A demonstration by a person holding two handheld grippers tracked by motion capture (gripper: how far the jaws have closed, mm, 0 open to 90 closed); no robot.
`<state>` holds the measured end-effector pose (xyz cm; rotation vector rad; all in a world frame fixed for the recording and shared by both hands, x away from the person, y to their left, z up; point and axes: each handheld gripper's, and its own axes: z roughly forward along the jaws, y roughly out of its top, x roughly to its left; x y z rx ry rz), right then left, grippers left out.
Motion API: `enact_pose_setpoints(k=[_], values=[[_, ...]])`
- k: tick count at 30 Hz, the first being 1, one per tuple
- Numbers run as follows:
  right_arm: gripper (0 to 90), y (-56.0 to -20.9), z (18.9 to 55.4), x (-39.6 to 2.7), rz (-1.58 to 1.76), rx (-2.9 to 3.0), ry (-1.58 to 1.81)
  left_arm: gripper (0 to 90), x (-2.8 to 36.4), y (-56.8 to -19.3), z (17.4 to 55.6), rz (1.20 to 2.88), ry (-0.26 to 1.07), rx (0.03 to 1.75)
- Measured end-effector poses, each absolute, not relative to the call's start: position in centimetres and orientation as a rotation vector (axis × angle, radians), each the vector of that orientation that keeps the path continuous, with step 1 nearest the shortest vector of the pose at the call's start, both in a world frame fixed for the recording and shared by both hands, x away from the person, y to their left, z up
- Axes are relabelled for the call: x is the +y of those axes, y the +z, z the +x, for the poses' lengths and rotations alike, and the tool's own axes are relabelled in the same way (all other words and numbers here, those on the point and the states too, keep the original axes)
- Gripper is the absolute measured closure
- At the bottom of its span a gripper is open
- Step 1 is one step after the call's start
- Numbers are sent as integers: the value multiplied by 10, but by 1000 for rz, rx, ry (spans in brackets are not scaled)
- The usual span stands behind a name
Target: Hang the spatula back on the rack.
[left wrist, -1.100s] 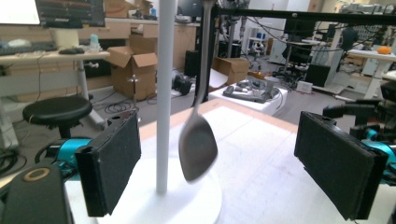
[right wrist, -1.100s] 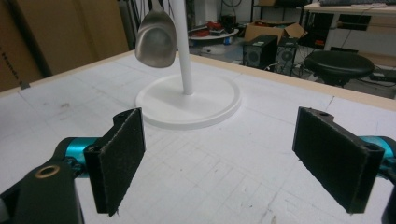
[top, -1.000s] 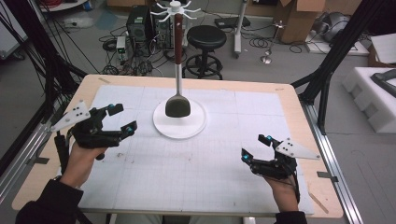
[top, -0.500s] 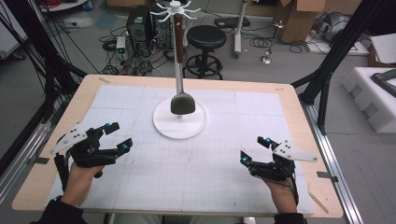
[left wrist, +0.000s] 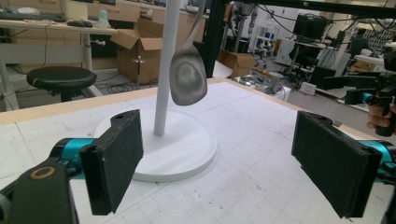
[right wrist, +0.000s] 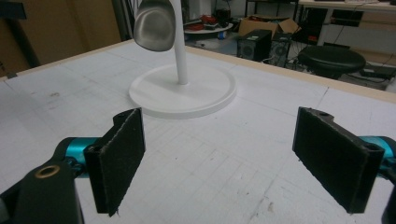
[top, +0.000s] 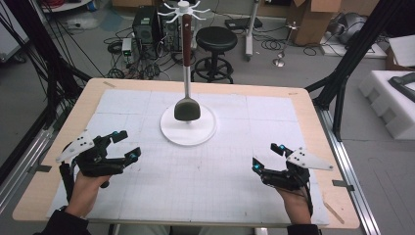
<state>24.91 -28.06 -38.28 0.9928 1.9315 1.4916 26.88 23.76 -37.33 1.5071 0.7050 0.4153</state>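
Note:
A white stand with a round base (top: 188, 132) and a thin pole rises at the table's far middle. From its hooked top (top: 183, 7) hangs a large spoon with a brown handle, its grey bowl (top: 187, 110) just above the base. My left gripper (top: 128, 144) sits open at the near left, nothing between its jaws. My right gripper (top: 265, 156) is open at the near right, also empty. In the left gripper view the spoon bowl (left wrist: 187, 77) and base (left wrist: 187, 149) lie ahead of the open gripper (left wrist: 229, 172). In the right gripper view the bowl (right wrist: 154, 25) and base (right wrist: 187, 93) stand beyond the open gripper (right wrist: 229, 163).
A white gridded mat (top: 205, 176) covers the wooden table (top: 313, 127). Behind the table stand a black stool (top: 215, 36), a computer tower (top: 147, 24) and cardboard boxes (top: 313, 19). Black frame posts (top: 352, 58) flank the table, and white foam (top: 391, 98) lies to the right.
My left gripper has drawn back toward the near edge and slightly left, still open. The right gripper has barely shifted. The spoon hangs as before.

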Motion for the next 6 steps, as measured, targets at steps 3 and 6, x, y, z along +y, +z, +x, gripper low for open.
enact_pose_setpoints(k=[3, 6], values=[[159, -383, 250, -281, 994, 1935, 1494, 169, 238, -373, 269, 1507, 414, 708], [159, -383, 250, -281, 1000, 1936, 1492, 169, 238, -373, 269, 1501, 414, 713]])
